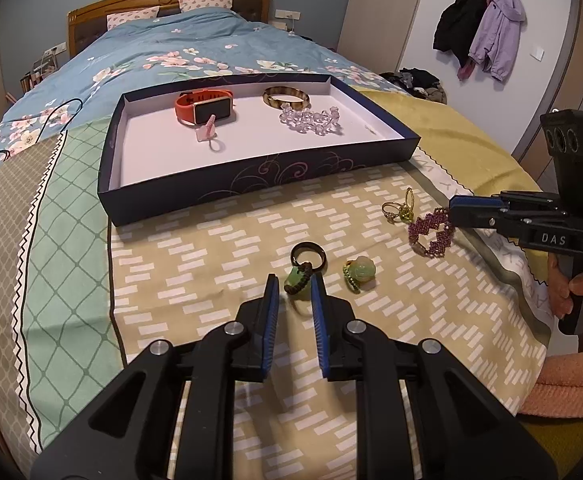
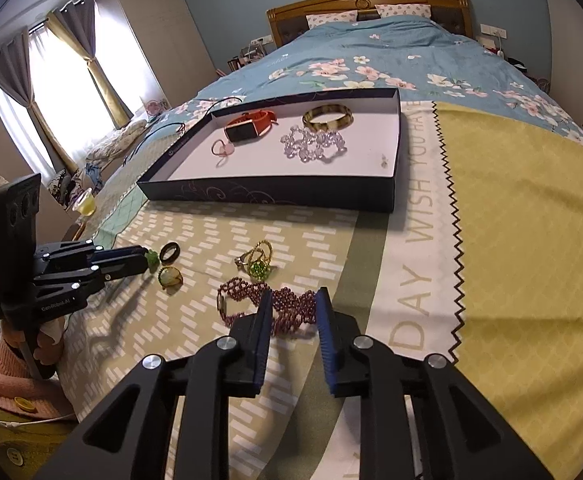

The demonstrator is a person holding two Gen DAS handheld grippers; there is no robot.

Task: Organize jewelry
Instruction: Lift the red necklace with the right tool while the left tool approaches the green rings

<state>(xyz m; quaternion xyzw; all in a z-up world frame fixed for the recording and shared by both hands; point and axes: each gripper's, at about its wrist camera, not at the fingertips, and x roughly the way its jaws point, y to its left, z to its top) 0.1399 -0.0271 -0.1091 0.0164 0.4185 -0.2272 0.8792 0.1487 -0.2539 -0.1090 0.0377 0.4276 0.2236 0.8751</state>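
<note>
Right wrist: purple beaded bracelet (image 2: pixel 269 308) between open hand-held gripper (image 2: pixel 294 298) fingers.

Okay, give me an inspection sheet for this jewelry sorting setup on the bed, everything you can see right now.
Surface: bed with patterned covers and a yellow cloth.
Job's things: tray holds an orange watch, amber bangle, clear bead bracelet and pink ring. On the cover: purple bead bracelet, gold and green rings, black ring, two green stone pieces.
Clutter: nothing seen on the work area.
Grippers: left tongs open around a green stone; right tongs open over the purple bracelet.
Cables: black cord beside the tray.
Surroundings: coats, curtained window.
</note>
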